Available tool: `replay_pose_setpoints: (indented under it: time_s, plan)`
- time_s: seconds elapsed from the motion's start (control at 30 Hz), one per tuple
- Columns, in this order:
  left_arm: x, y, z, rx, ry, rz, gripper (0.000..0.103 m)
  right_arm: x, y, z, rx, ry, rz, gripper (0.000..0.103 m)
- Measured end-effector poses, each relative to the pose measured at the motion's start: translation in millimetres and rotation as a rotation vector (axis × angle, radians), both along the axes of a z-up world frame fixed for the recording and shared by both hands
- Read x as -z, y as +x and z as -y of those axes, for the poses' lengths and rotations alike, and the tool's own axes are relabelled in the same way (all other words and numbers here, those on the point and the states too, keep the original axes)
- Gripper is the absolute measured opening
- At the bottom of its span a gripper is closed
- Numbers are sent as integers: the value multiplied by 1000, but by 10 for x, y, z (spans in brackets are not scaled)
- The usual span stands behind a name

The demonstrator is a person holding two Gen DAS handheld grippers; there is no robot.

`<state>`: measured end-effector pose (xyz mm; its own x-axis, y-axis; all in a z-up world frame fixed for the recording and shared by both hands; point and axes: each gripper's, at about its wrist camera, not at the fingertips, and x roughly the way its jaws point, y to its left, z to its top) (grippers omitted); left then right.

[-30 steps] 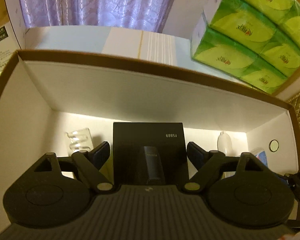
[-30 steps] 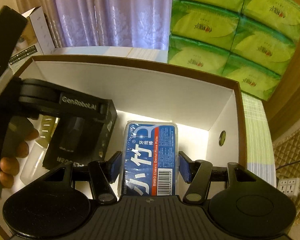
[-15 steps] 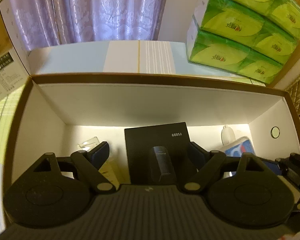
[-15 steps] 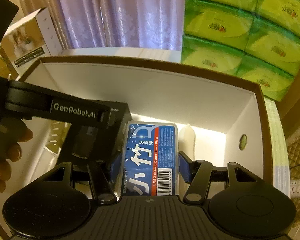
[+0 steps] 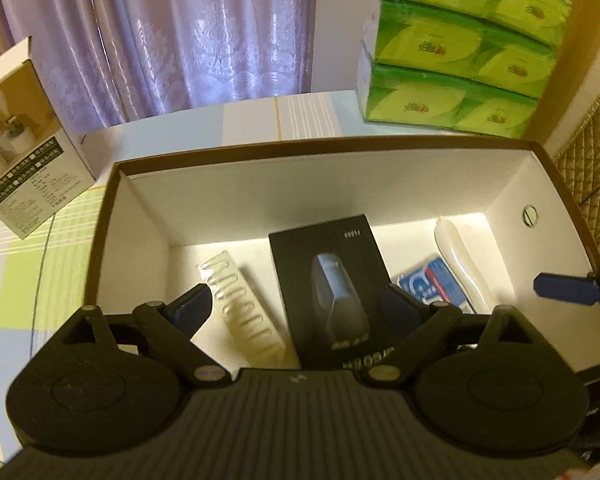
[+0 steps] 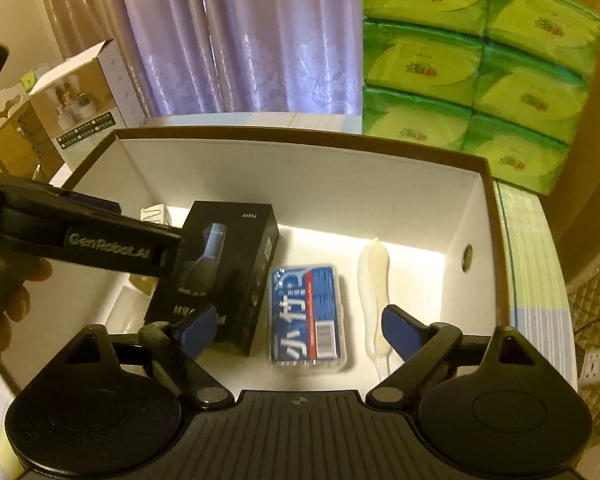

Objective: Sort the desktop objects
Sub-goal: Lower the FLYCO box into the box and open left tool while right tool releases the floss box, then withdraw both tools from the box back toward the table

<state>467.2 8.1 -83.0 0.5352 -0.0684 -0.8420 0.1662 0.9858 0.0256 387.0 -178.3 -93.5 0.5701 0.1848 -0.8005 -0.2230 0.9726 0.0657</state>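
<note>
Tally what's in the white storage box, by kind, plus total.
Black product box: 1
Blue floss-pick pack: 1
White tube-shaped item: 1
Clear packet: 1
Total: 4

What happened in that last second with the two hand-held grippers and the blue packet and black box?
The right hand-held gripper let go of the blue floss-pick packet, which now lies flat in the white box, and pulled up and back, open. The left hand-held gripper also rose away from the black box, open. The white tube and clear packet stayed put.
</note>
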Motion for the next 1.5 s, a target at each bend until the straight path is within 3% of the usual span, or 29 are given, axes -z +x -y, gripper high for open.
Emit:
replay_pose_setpoints:
  time_s: [0.63,1.5]
  plan:
    - [-446,-876,-212,11,27,55,94,-412,-712,126,89,68,42,97]
    - [-914,-2049,-252,3,41,144,95,-877,-1713,40,90,94,146,101]
